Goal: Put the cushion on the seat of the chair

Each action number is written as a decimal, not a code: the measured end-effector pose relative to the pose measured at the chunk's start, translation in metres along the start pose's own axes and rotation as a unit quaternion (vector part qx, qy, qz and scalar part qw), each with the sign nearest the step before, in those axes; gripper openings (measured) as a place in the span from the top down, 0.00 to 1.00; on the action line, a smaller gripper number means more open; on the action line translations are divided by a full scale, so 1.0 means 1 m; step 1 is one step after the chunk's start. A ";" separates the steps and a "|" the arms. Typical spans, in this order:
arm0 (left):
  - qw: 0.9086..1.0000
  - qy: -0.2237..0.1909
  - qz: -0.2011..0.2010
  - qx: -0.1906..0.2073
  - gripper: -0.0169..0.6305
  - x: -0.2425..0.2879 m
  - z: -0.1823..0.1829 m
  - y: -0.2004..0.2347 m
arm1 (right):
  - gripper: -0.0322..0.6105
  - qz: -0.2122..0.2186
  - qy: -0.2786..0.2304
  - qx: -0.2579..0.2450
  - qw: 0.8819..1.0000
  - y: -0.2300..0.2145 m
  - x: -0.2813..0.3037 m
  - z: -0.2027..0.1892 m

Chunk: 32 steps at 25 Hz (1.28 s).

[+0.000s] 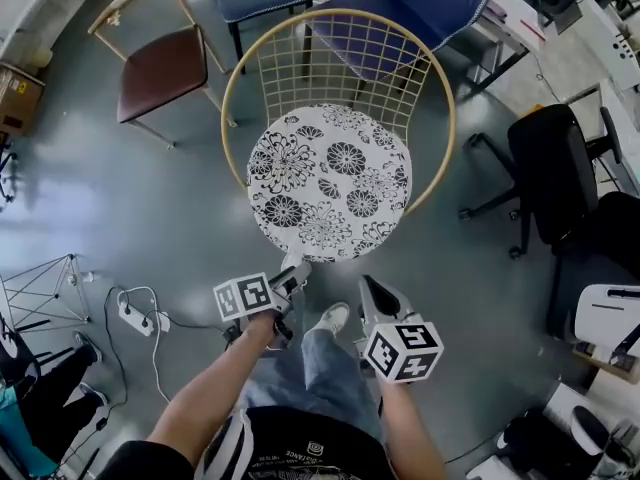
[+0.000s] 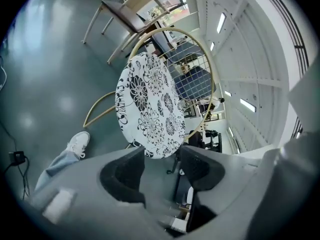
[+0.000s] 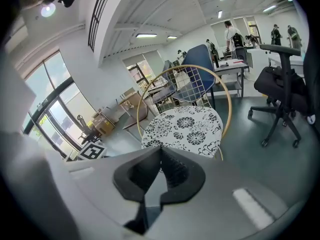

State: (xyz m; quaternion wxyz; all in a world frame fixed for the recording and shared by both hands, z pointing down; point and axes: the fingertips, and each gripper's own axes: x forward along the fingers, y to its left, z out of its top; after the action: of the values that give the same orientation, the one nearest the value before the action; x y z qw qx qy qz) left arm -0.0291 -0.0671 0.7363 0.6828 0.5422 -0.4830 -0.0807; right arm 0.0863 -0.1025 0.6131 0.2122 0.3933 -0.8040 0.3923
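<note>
Cushion: round white cushion with black flower print (image 1: 330,180), flat on the gold wire chair's (image 1: 340,63) seat, covering it edge to edge.
Left gripper (image 2: 161,159): jaws wide apart, empty (just off the seat's near edge).
Right gripper (image 3: 161,151): jaws closed, empty.

The right gripper (image 3: 160,148) has its dark jaws closed tip to tip, with nothing between them. Just beyond them a round cushion (image 3: 185,126) — white with black flowers — lies flat on the seat of a chair (image 3: 192,89) with a gold hoop and a wire-grid back. A blue chair (image 3: 202,54) stands behind it, and a black office chair (image 3: 280,81) stands to the right.
</note>
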 end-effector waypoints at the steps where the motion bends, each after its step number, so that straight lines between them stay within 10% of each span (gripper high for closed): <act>1: 1.000 -0.006 -0.005 0.006 0.62 -0.005 0.001 -0.008 | 0.95 0.003 -0.004 -0.003 1.000 0.003 -0.003 0.004; 10: 0.984 -0.047 -0.065 0.160 0.76 -0.057 0.002 -0.133 | 0.95 0.029 -0.053 -0.039 0.997 0.044 -0.042 0.044; 21: 0.922 -0.098 -0.036 0.374 0.98 -0.107 -0.006 -0.257 | 0.95 0.051 -0.128 -0.110 0.984 0.081 -0.090 0.100; 32: 0.885 -0.122 -0.006 0.449 0.99 -0.112 -0.014 -0.288 | 0.95 0.056 -0.145 -0.161 0.975 0.093 -0.113 0.121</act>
State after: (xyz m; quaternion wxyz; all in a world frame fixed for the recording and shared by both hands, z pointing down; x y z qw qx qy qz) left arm 0.0420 -0.1016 0.4373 0.3014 0.7797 -0.5436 0.0753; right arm 0.0760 -0.1110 0.4236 0.1315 0.3611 -0.8995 0.2078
